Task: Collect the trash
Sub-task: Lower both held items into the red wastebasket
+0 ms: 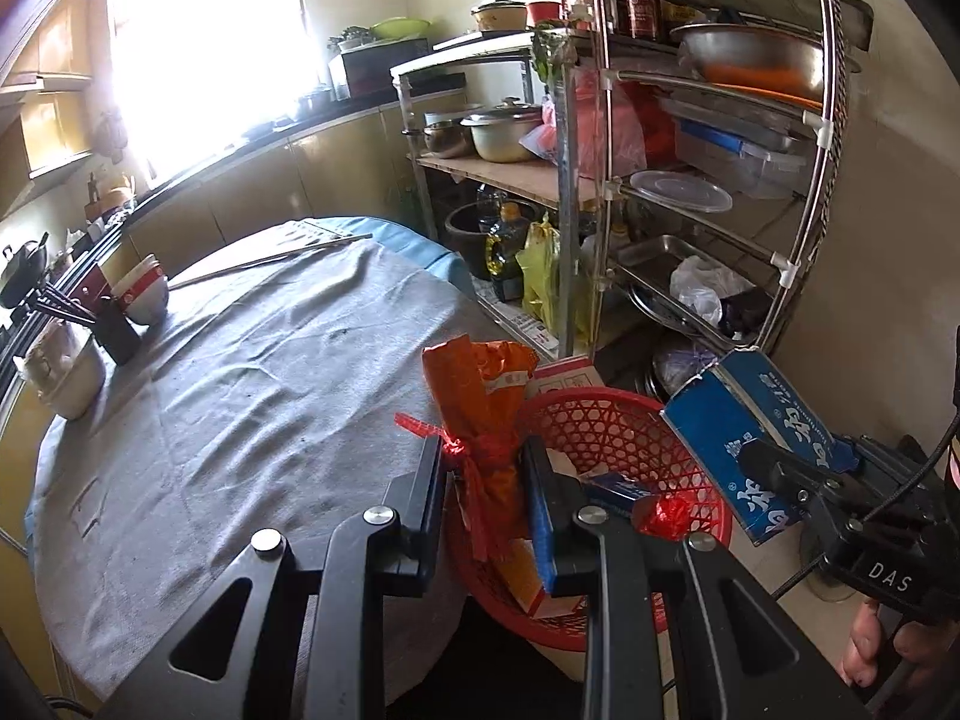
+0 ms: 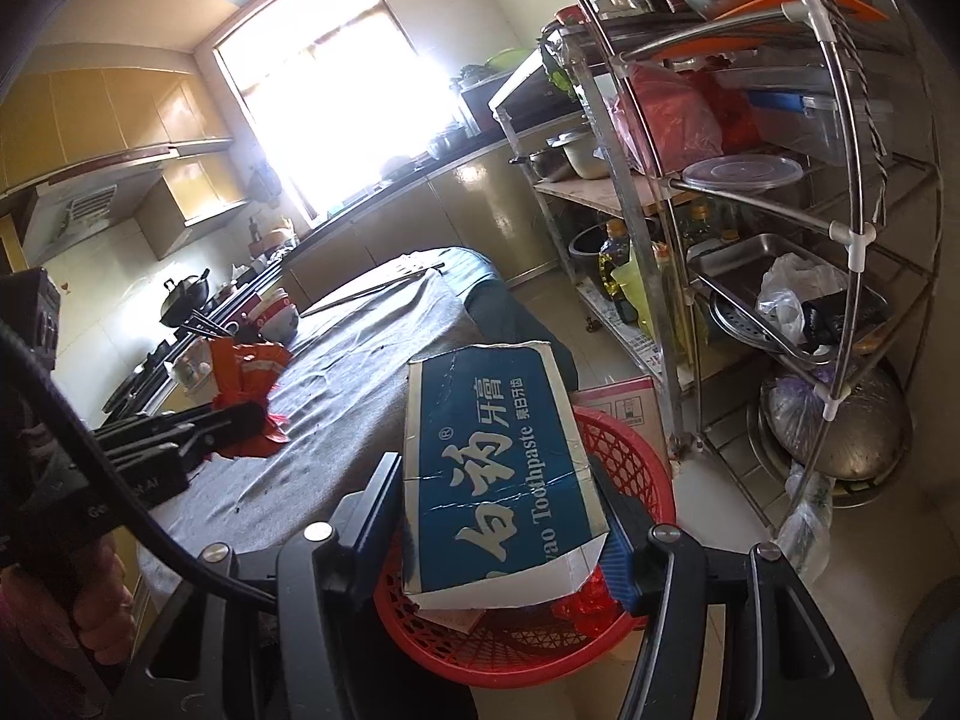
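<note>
Gripping an orange snack bag (image 1: 480, 420), the left gripper (image 1: 486, 480) has its jaws at their narrowest, pads pressed on the bag's tied neck, where a red plastic strip (image 1: 420, 425) is knotted. Bag's long axis stands nearly upright, crumpled top up, neck down. It hangs at the near-left rim of the red basket (image 1: 690, 468), over the edge of the table (image 1: 240, 390).

Right gripper (image 2: 504, 516) holds a blue toothpaste box (image 2: 504, 456) at a middling width, one pad on each long side. Box's long axis runs away from the camera and tilts upward; its torn open end is the far, higher one, its flattened white end the near, lower one. It sits directly above the basket.

Inside the basket: a red foil wrapper (image 1: 666, 516) and a small blue carton (image 1: 612, 489), besides paper scraps.

Beyond the basket, a pink-and-white box (image 2: 624, 399) touches its far rim. Farther back, right of the basket, stands a metal rack (image 2: 840, 228).
</note>
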`<state>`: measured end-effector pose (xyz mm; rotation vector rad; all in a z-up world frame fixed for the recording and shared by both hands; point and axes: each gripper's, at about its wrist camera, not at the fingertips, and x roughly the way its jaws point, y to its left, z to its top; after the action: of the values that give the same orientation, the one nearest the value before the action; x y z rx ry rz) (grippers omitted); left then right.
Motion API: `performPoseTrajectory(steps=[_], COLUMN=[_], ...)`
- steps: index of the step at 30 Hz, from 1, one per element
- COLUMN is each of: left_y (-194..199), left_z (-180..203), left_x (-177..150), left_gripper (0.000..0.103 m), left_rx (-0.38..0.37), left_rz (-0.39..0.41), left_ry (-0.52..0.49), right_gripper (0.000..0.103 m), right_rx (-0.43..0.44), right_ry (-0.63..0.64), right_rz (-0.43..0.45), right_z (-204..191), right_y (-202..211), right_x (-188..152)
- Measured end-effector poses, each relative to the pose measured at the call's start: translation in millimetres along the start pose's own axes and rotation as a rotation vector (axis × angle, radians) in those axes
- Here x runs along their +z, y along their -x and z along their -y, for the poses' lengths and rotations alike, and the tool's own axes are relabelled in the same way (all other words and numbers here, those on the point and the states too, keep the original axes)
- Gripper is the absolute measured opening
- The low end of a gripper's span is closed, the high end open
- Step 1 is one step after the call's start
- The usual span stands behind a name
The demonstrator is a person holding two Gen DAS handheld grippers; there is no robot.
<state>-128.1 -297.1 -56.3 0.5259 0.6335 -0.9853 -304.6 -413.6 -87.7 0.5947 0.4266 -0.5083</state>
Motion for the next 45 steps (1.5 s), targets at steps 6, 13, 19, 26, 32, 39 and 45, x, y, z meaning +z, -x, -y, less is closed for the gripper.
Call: performPoseTrajectory(steps=[6, 13, 19, 26, 32, 39, 45], left_y=[-5.6, -21.1, -32.1, -38.3, -40.8, -42.2, -42.7], left_z=[8.6, 6.6, 5.7, 9.0, 9.2, 13.4, 18.1], left_x=[1.0, 4.3, 3.3, -0.4, -1.8, -4.2, -6.2], left_gripper=[0.027, 0.027, 0.027, 0.027, 0.027, 0.027, 0.027], left_rx=[-0.022, -0.067, -0.075, -0.078, -0.084, -0.09, -0.093], left_rz=[-0.006, -0.038, -0.056, -0.071, -0.078, -0.082, -0.086], left_ry=[-0.017, 0.006, 0.023, 0.01, 0.002, -0.017, -0.029], right_gripper=[0.062, 0.062, 0.062, 0.062, 0.062, 0.062, 0.062], right_rx=[-0.002, -0.007, -0.027, -0.027, -0.007, -0.002, -0.003], right_ry=[-0.006, -0.017, -0.03, -0.061, -0.126, -0.184, -0.198], right_rz=[-0.004, -0.021, -0.035, -0.06, -0.089, -0.109, -0.113], right_z=[0.3, 2.9, 7.5, 9.7, 19.3, 34.1, 38.4], right_y=[0.2, -0.5, -3.5, -12.9, -25.8, -29.7, -29.7], right_x=[0.2, 1.3, 2.4, -1.6, -7.8, -13.5, -13.0])
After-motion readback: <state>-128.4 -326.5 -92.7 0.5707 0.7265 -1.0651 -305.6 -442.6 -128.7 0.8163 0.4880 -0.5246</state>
